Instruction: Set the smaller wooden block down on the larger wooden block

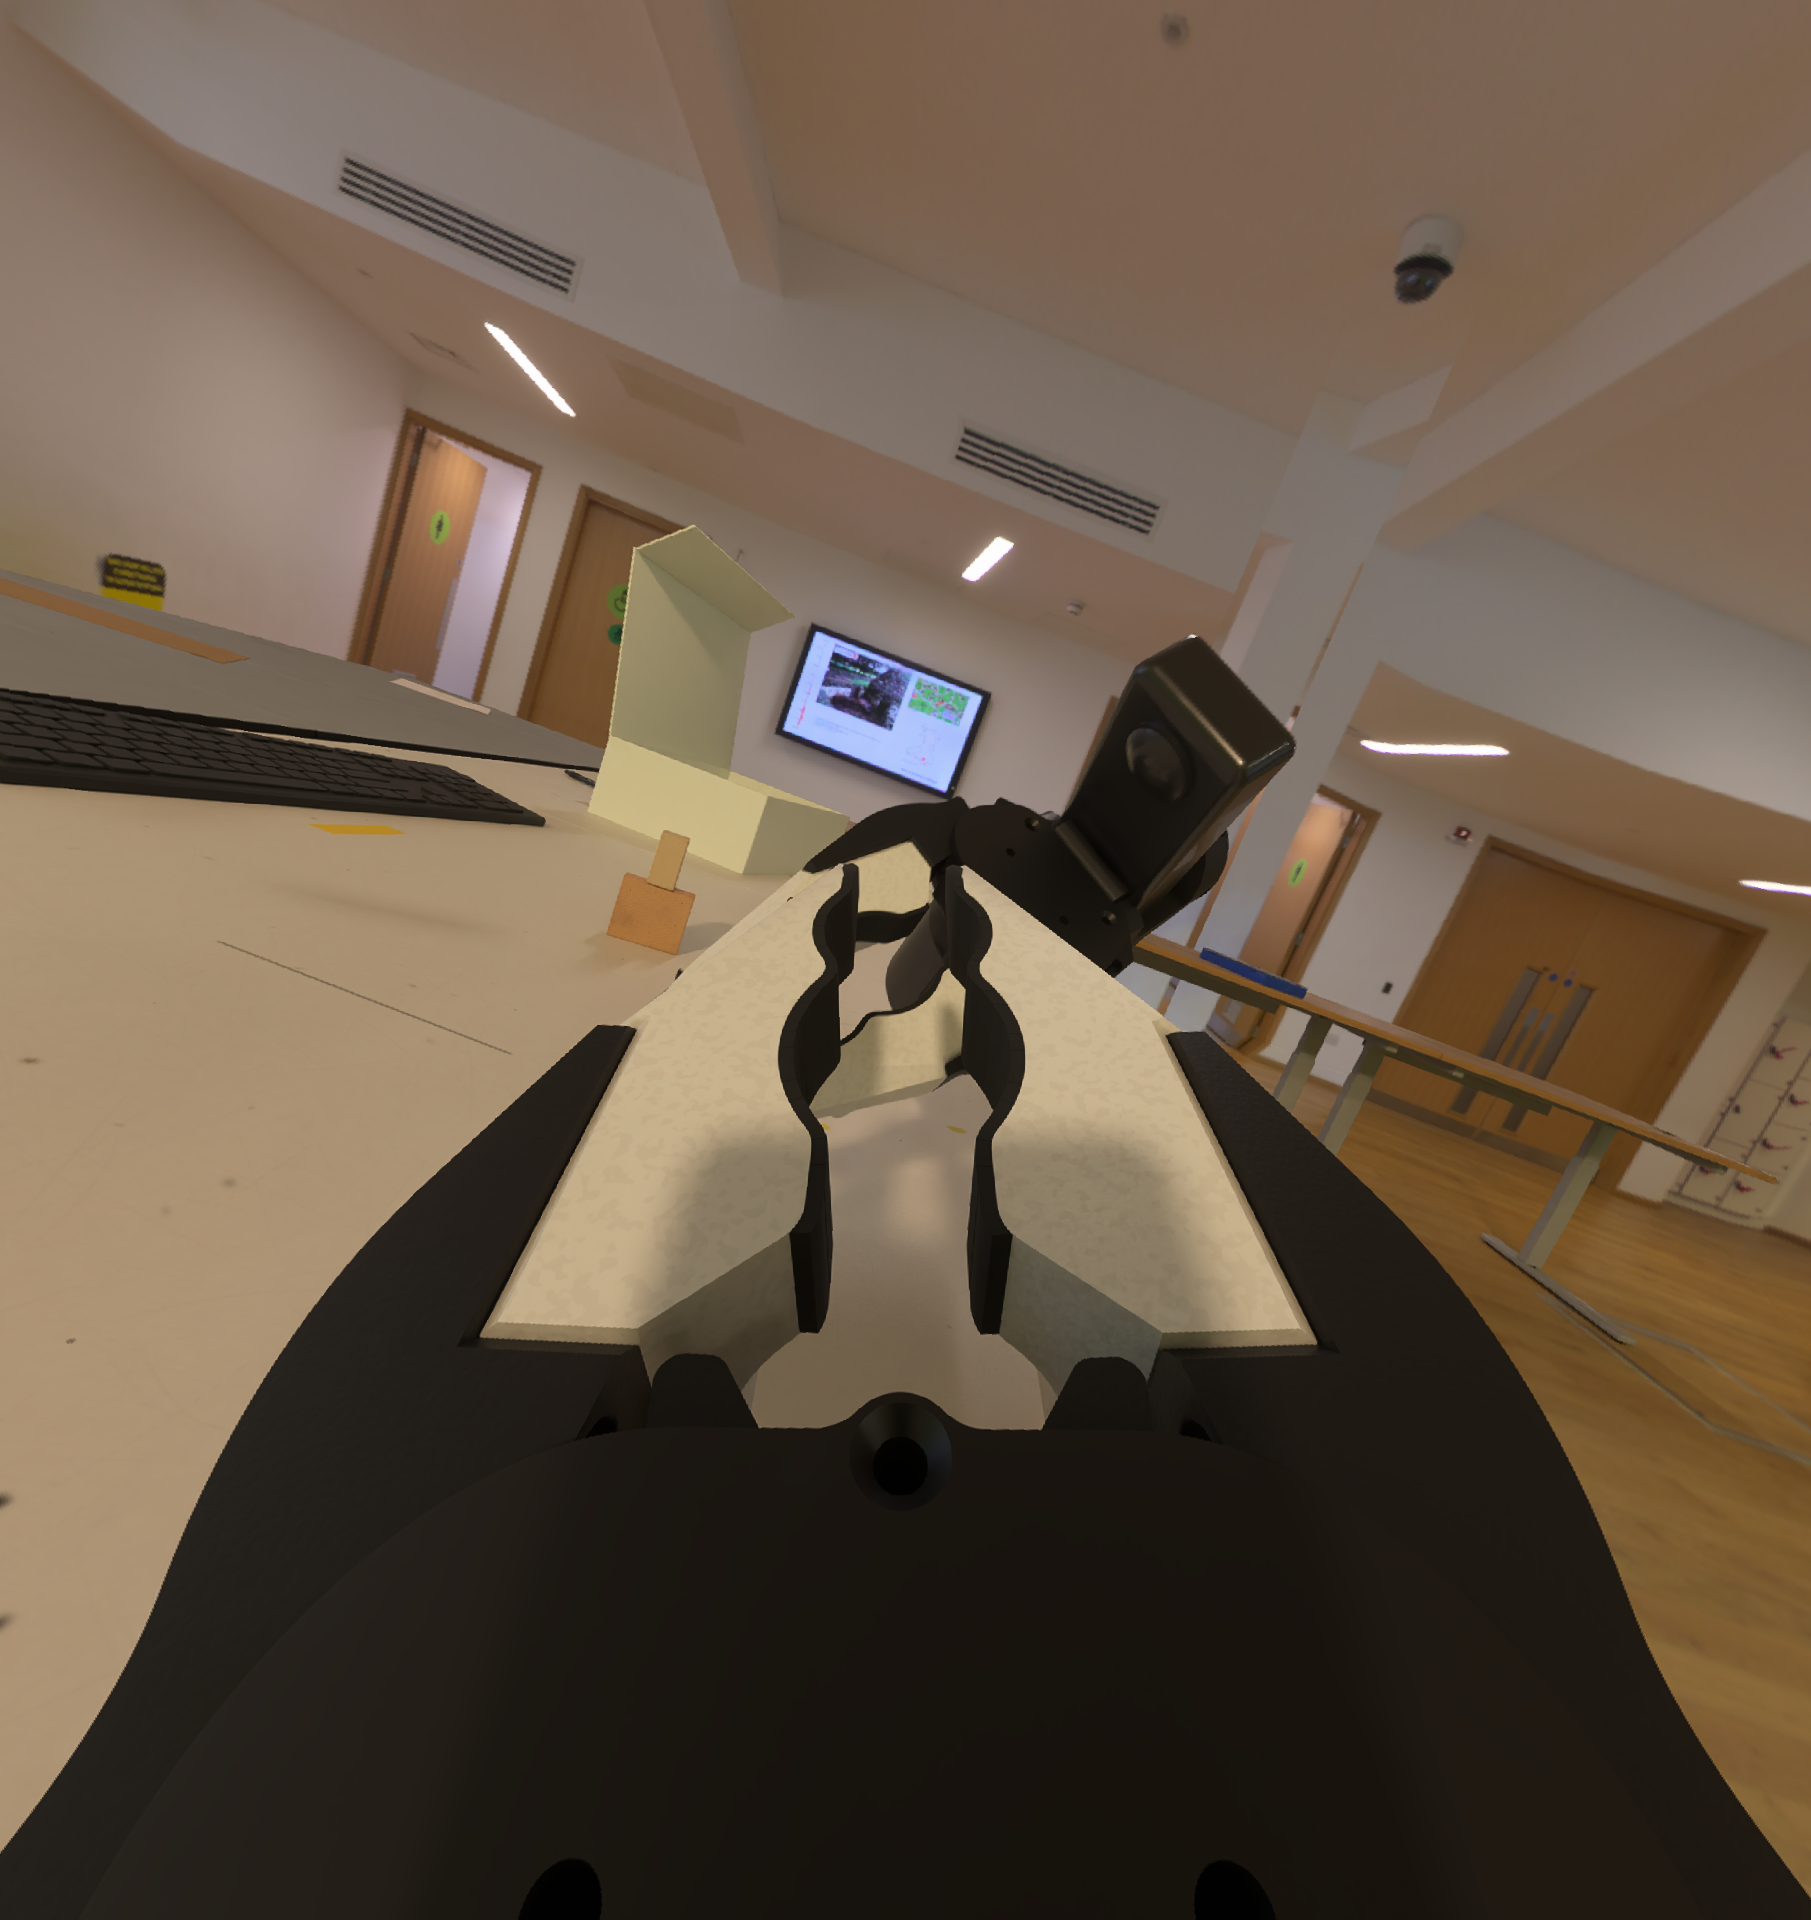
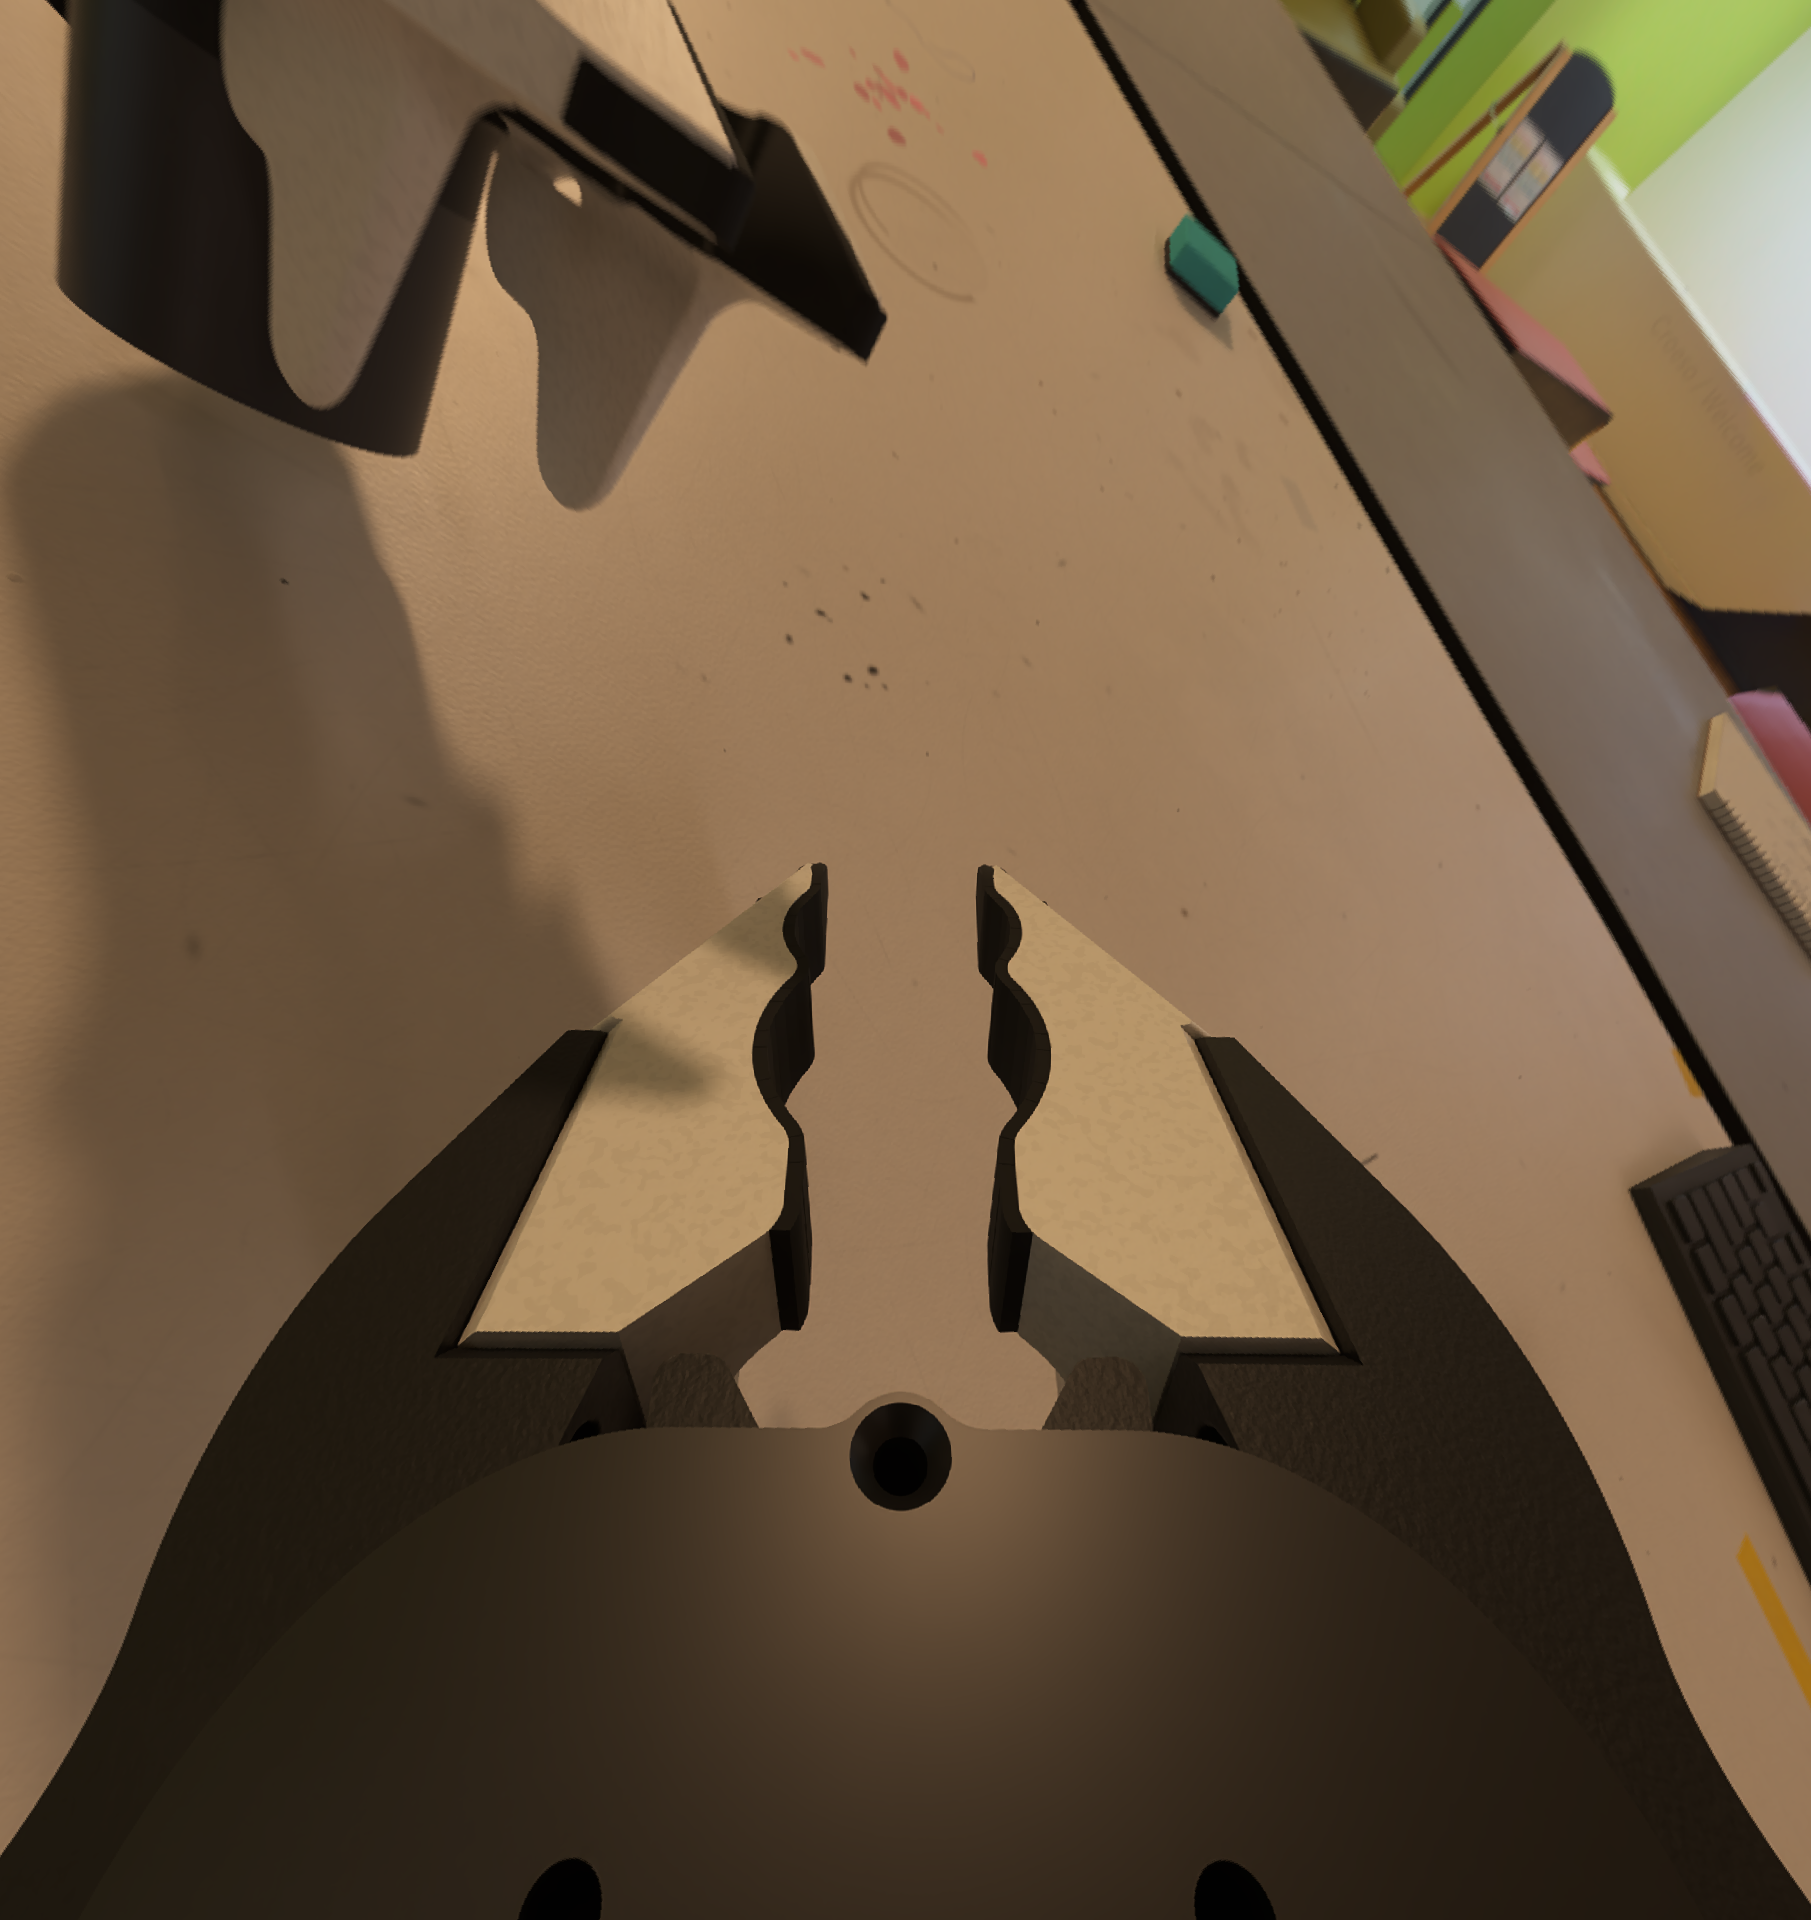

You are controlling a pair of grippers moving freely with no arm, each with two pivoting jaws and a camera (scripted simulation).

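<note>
In the left wrist view a small pale wooden block [image 1: 670,860] stands upright on a larger orange-brown wooden block [image 1: 652,914] on the beige table [image 1: 257,1039], ahead and to the left of my fingers. My left gripper [image 1: 899,883] is open and empty, well short of the blocks. The right gripper's body with its camera [image 1: 1171,758] hangs just beyond my left fingertips. In the right wrist view my right gripper [image 2: 901,883] is open and empty above bare table [image 2: 984,623]. The left gripper [image 2: 454,452] shows there at the top left. The blocks are out of that view.
An open cream box [image 1: 693,727] stands just behind the blocks. A black keyboard [image 1: 205,748] lies at the left and shows in the right wrist view [image 2: 1784,1371]. A teal block [image 2: 1202,260] and a notepad [image 2: 1774,862] lie by a grey mat [image 2: 1452,468].
</note>
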